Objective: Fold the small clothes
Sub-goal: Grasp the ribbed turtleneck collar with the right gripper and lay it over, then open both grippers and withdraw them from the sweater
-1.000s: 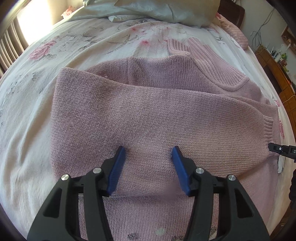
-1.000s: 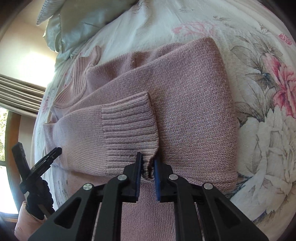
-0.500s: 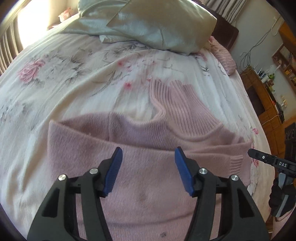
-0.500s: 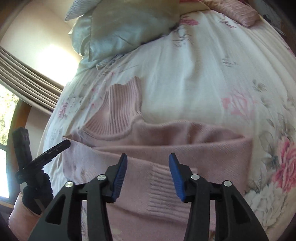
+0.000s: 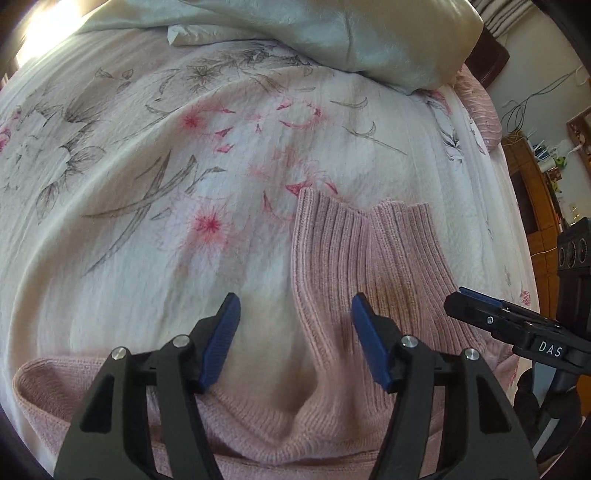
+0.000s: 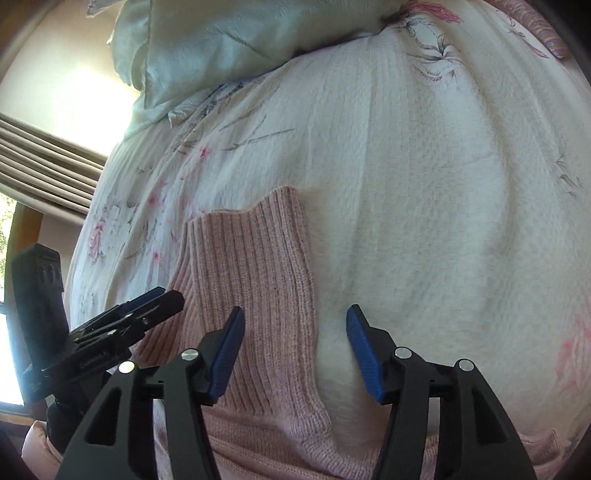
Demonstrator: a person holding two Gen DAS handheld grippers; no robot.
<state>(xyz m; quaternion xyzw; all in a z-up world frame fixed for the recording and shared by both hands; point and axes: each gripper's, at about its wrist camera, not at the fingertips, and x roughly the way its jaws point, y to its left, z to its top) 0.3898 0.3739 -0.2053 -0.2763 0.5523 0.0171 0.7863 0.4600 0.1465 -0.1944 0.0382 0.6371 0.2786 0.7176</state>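
Note:
A pink knitted sweater (image 5: 362,258) lies on the floral bedspread (image 5: 184,184), its ribbed turtleneck collar (image 6: 251,258) pointing toward the pillows. My left gripper (image 5: 295,332) is open and empty, hovering over the shoulder line just left of the collar. My right gripper (image 6: 295,339) is also open and empty, straddling the collar's right edge and the bare bedspread (image 6: 424,221). Each gripper shows in the other's view: the right gripper (image 5: 491,317) at the right edge, the left gripper (image 6: 133,310) at the left. The sweater's body lies below both frames, mostly hidden.
A pale green satin pillow (image 5: 351,33) lies at the head of the bed; the pale green pillow (image 6: 229,40) also tops the right wrist view. A pink textured cushion (image 5: 480,107) sits beside it. Wooden furniture and cables (image 5: 535,155) stand at the right, curtains and a window (image 6: 48,162) at the left.
The right gripper let go of the sleeve cuff and opened. Both grippers moved up from the folded sleeves toward the collar and the shoulder line, closer to the bed.

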